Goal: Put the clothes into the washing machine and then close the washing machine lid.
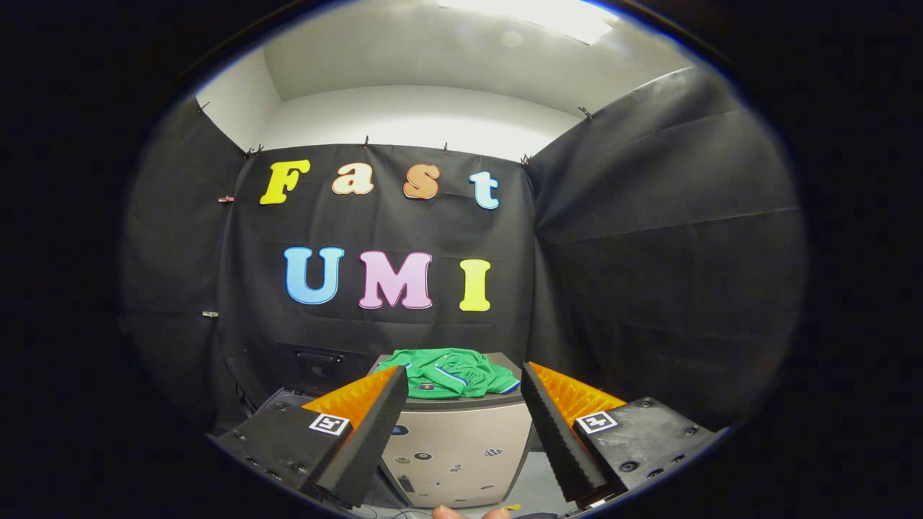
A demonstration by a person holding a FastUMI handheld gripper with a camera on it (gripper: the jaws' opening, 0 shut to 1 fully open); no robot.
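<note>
A crumpled green garment (453, 373) lies on top of a beige washing machine (461, 443) that stands ahead of me against the booth's back wall. My gripper (461, 378) is open, its two fingers spread wide with nothing between them. The garment and the machine's top show in the gap between the fingertips, some way beyond them. The machine's front panel carries several small stickers. I cannot tell from here whether its lid is up or down under the cloth.
A dark box-like object (317, 367) sits on the floor left of the machine, behind my left finger. Black cloth walls close the booth on three sides. A person's fingertips (469, 513) show just below the machine's front.
</note>
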